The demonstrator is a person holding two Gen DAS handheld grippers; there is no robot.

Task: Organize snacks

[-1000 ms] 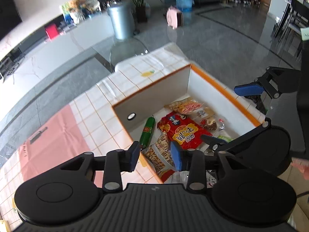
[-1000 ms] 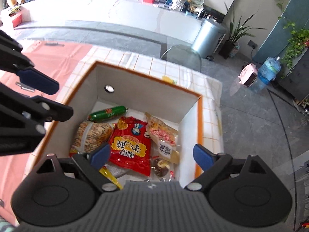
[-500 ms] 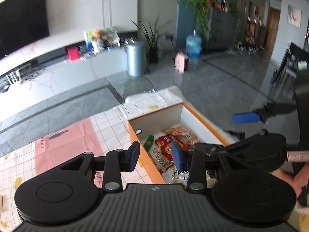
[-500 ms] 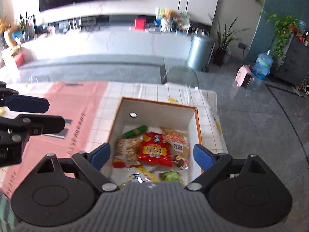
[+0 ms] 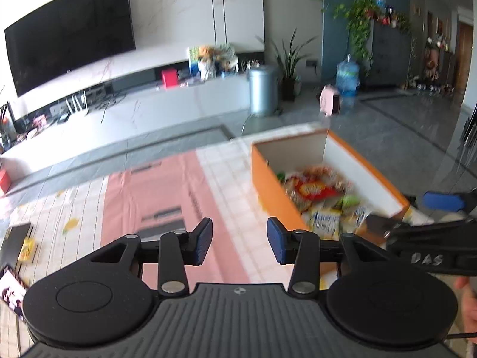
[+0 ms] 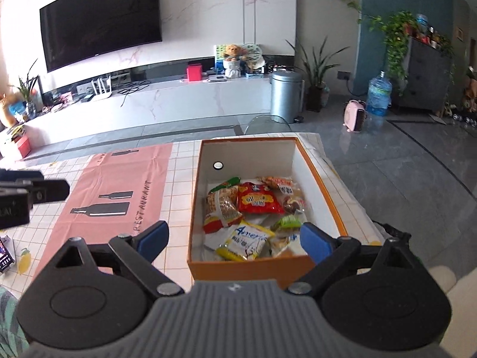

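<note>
Snacks (image 6: 253,208) fill the orange box (image 6: 268,264), centre frame; I hold left gripper (image 5: 240,240) and right gripper (image 6: 235,238) spread, empty, clear of its rim.

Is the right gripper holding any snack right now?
No, the right gripper stands wide open and empty over the near end of the orange box, with the snack packets lying inside.

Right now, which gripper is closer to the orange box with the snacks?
Right. The right gripper hangs open just above the near end of the orange box. The left gripper, open and empty, is off to the box's left, over the pink mat.
</note>
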